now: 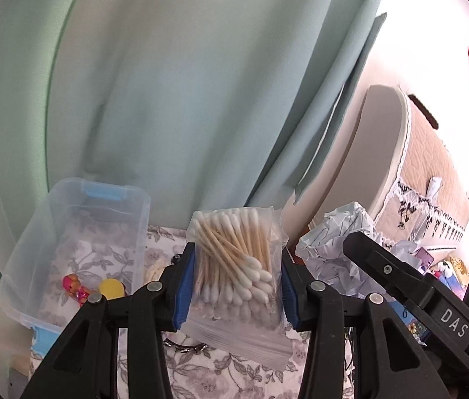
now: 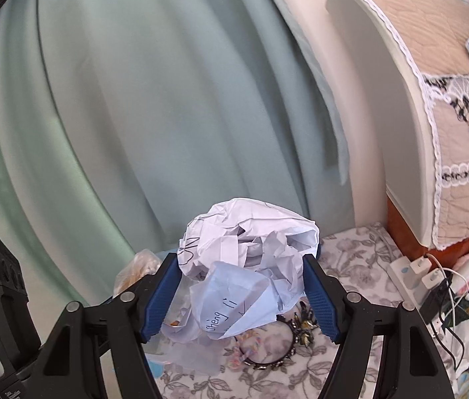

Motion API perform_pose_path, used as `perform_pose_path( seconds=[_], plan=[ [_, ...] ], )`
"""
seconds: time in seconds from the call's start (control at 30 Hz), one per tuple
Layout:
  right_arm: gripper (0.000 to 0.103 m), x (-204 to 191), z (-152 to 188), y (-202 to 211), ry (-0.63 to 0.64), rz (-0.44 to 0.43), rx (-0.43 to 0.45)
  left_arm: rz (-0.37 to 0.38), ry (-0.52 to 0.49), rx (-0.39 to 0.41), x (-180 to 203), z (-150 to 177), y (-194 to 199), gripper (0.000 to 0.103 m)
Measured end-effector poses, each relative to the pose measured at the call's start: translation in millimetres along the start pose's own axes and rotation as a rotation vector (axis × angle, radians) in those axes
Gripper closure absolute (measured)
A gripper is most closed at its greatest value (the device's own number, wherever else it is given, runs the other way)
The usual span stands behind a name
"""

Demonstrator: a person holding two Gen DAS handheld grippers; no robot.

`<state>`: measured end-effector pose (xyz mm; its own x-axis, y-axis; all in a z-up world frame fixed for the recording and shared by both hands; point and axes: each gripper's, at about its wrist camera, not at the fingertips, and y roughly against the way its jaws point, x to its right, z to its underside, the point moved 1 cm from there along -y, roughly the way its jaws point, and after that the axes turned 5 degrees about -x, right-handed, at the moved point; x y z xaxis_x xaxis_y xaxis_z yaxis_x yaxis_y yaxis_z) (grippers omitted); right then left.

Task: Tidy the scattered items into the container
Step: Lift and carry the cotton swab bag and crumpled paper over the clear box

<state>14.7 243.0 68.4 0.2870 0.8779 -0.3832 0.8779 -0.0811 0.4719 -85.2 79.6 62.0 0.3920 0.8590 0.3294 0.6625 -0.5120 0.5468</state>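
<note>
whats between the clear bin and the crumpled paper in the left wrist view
In the left wrist view, the bag of cotton swabs, clamped in the left gripper, sits between the clear plastic bin and the crumpled paper.

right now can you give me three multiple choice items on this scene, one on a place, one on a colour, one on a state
1. Where is the clear plastic storage box relative to the left gripper?
A. left of it
B. right of it
C. under it

2. What colour are the box's latches?
A. red
B. light blue
C. black

3. What does the right gripper hold?
A. nothing
B. a beaded bracelet
C. the crumpled white paper ball

Key: 1 A, the box sits left of the held zip bag of wooden cotton swabs. 2 B, both latches look light blue. 3 C, the pads press the paper from both sides.
</note>
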Motion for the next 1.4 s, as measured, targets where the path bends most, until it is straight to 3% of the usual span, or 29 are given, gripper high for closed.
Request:
perform_pose_path(
  seconds=[0.77, 1.4],
  plan=[
    [0.027, -110.2, 25.4, -49.9, 0.182, -0.067, -0.084, -0.091, 0.192, 0.089, -128.4, -1.9, 51.1, 0.056],
    [0.027, -134.4, 58.0, -117.6, 0.226, -0.084, -0.224, -0.125, 0.283, 0.037, -177.8, 11.7, 37.4, 0.056]
  ],
)
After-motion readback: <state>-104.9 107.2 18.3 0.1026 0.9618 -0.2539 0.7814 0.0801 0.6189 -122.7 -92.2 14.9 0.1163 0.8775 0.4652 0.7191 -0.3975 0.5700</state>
